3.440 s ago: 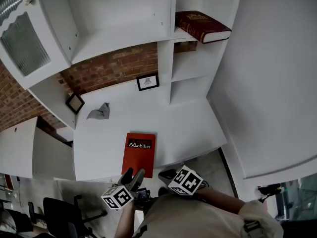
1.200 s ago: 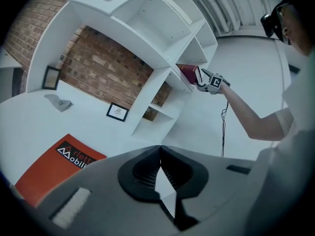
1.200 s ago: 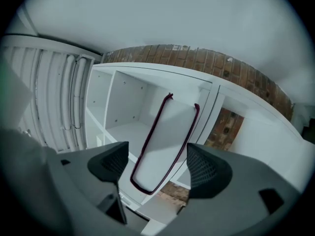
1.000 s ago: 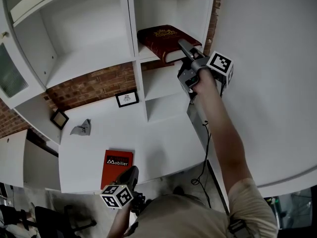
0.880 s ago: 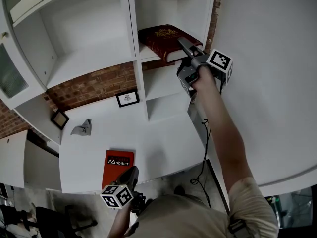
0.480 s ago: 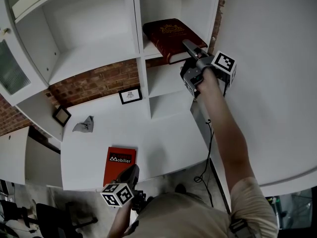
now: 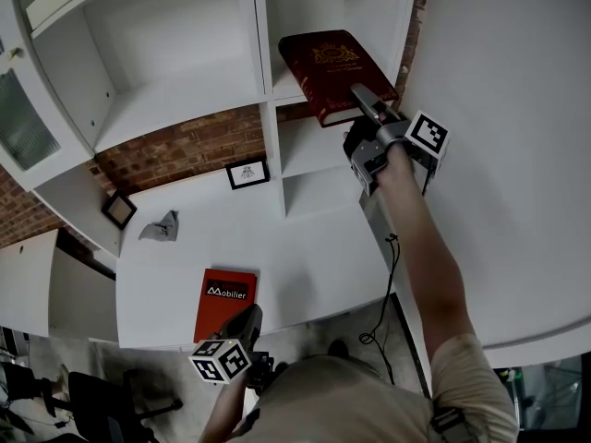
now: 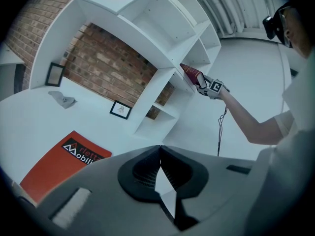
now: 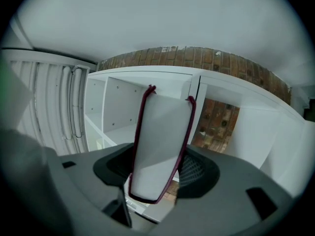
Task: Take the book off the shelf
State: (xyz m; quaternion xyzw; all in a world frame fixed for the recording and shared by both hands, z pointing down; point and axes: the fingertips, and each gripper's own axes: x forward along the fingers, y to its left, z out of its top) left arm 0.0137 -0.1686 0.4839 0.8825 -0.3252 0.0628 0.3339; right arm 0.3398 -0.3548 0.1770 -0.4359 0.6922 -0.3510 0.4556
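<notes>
One book [image 7: 331, 63], at the shelf's [image 7: 283, 89] front edge.
Likely stiff, weighty, slick-covered; right gripper [image 7: 360, 98] jaws just closing across its fore-edge, pads gripping both covers; left gripper [image 7: 247, 319] pinched together, empty.

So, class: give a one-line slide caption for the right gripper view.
Right gripper, jaws just closing, clamps the red book at the white shelf.

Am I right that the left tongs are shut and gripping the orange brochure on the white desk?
Not quite: the left tongs are shut but grip nothing. The left gripper view shows their tips together, empty, while the orange brochure lies apart from them on the white desk.
</notes>
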